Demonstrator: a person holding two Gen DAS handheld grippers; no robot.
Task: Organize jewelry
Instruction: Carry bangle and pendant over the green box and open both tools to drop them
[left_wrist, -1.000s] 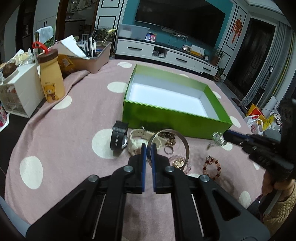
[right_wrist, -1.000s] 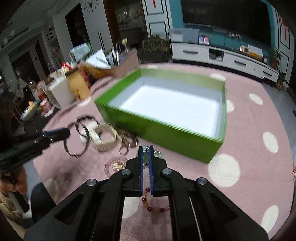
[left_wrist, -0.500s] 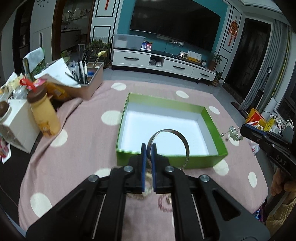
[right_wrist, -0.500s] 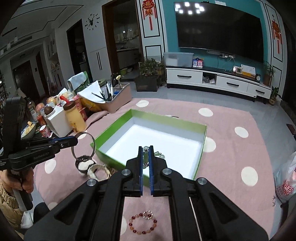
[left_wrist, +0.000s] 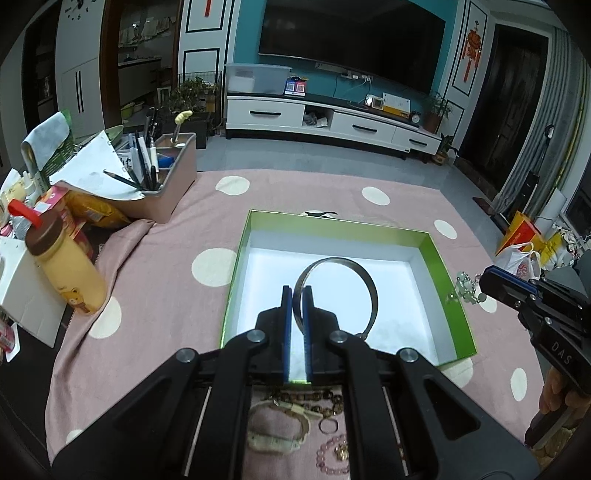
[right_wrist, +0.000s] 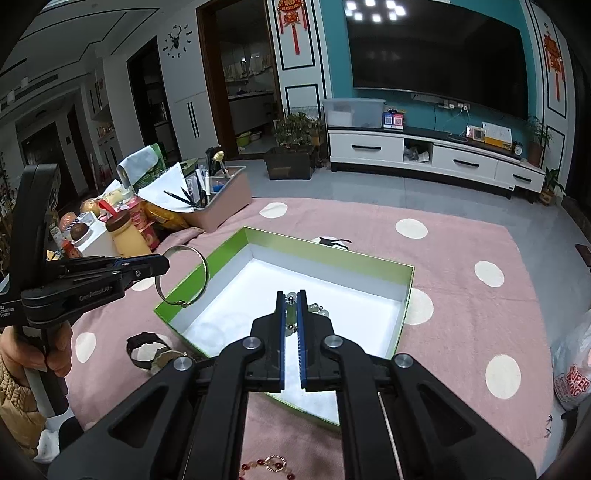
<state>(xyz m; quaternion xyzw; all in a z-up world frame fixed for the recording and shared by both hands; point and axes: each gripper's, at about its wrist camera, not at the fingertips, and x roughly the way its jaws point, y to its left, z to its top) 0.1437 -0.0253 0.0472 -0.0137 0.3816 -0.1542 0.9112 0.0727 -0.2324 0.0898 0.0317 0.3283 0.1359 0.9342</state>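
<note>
Both tongs have risen from the jewelry pile to above the green box (left_wrist: 448, 295): left tongs (left_wrist: 296, 291) pinch the stiff, light metal bangle (left_wrist: 371, 291) by its band; right tongs (right_wrist: 291, 297) clamp a floppy bead charm (right_wrist: 320, 309).

Each camera sits on a gripper and looks forward and down along its fingers. Both are up close over the green box (left_wrist: 458, 325) on the pink spotted cloth (left_wrist: 155, 295), facing the TV wall. Both views show the box and the TV.
</note>
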